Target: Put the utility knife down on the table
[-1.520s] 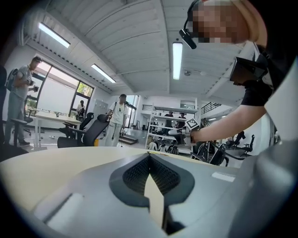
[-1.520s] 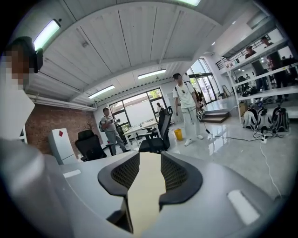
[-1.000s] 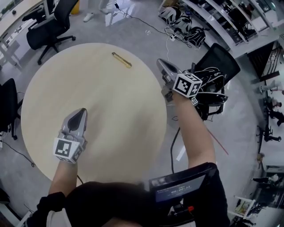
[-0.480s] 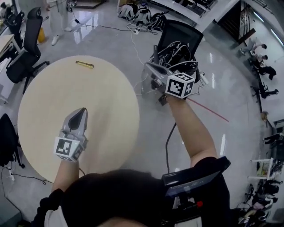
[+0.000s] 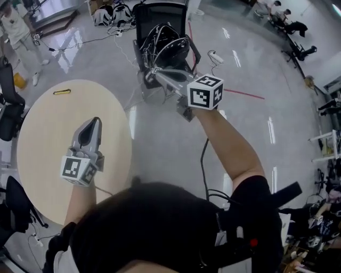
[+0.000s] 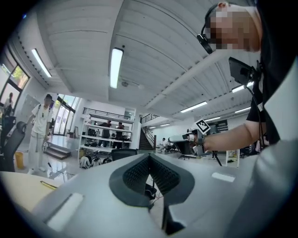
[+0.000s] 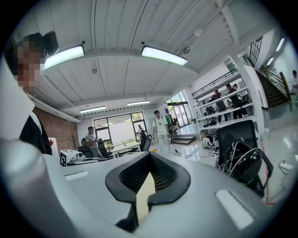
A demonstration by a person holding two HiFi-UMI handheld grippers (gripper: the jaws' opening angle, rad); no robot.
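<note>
The yellow utility knife (image 5: 62,91) lies on the round pale table (image 5: 42,160) near its far edge, free of both grippers; it also shows as a thin yellow strip (image 6: 48,185) low at the left of the left gripper view. My left gripper (image 5: 95,122) hovers over the table's right part, its jaws together with nothing between them (image 6: 149,157). My right gripper (image 5: 151,72) is off the table, held over a black chair, also shut and empty (image 7: 150,155).
A black office chair (image 5: 160,16) loaded with cables and headsets stands just beyond the right gripper. Grey glossy floor surrounds the table, with cables and a power strip (image 5: 216,57) on it. More chairs (image 5: 8,114) stand at the left. People stand by shelves in the distance.
The view has swung right, so the table has slid left. Both grippers moved away from the knife and rose; the right one left the table's edge and now hangs over the chair.
</note>
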